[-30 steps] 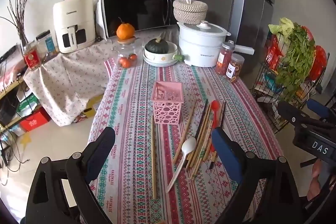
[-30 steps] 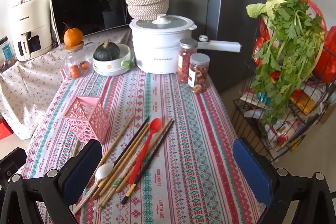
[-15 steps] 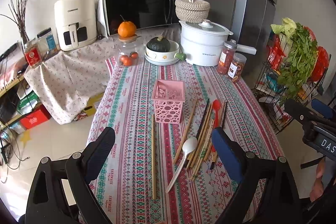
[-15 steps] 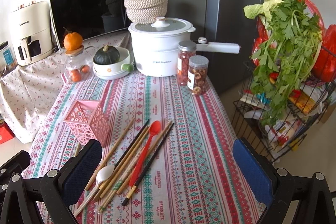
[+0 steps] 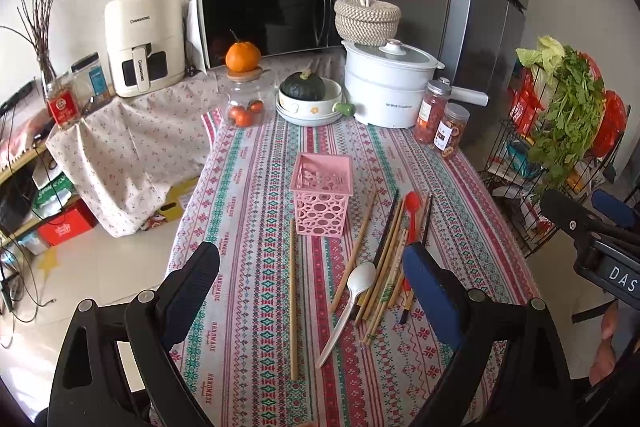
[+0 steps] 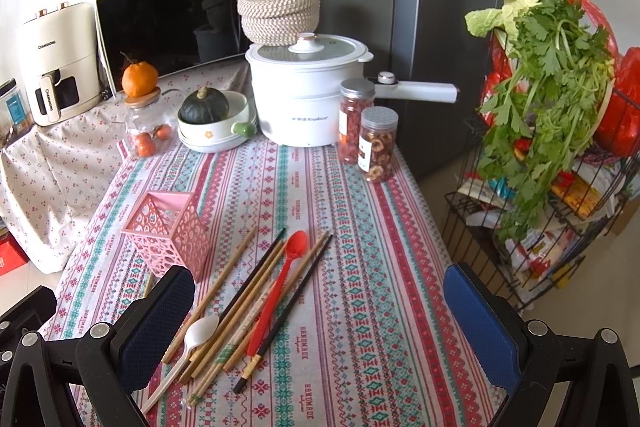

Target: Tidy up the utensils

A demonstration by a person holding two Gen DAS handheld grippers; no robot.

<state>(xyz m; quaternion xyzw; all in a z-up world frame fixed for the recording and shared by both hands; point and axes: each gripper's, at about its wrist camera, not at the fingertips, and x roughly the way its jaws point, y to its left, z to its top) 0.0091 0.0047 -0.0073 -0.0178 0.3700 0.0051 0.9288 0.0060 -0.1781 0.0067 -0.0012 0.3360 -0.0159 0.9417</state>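
Note:
A pink perforated holder (image 5: 322,195) (image 6: 169,231) stands empty on the patterned tablecloth (image 5: 256,211). Right of it lie several wooden and dark chopsticks (image 5: 386,255) (image 6: 256,291), a red spoon (image 5: 412,205) (image 6: 280,287) and a white spoon (image 5: 348,303) (image 6: 188,351). One lone chopstick (image 5: 293,307) lies left of the pile. My left gripper (image 5: 310,291) is open and empty above the table's near end. My right gripper (image 6: 318,323) is open and empty, just right of the pile.
At the table's far end stand a white pot (image 5: 386,87), two snack jars (image 5: 444,123), a bowl with a green squash (image 5: 308,99) and a glass jar with an orange on top (image 5: 243,95). A wire rack of vegetables (image 6: 560,147) stands right of the table.
Both grippers have drawn back and risen a little, so the table looks slightly farther. The utensils and holder have not moved.

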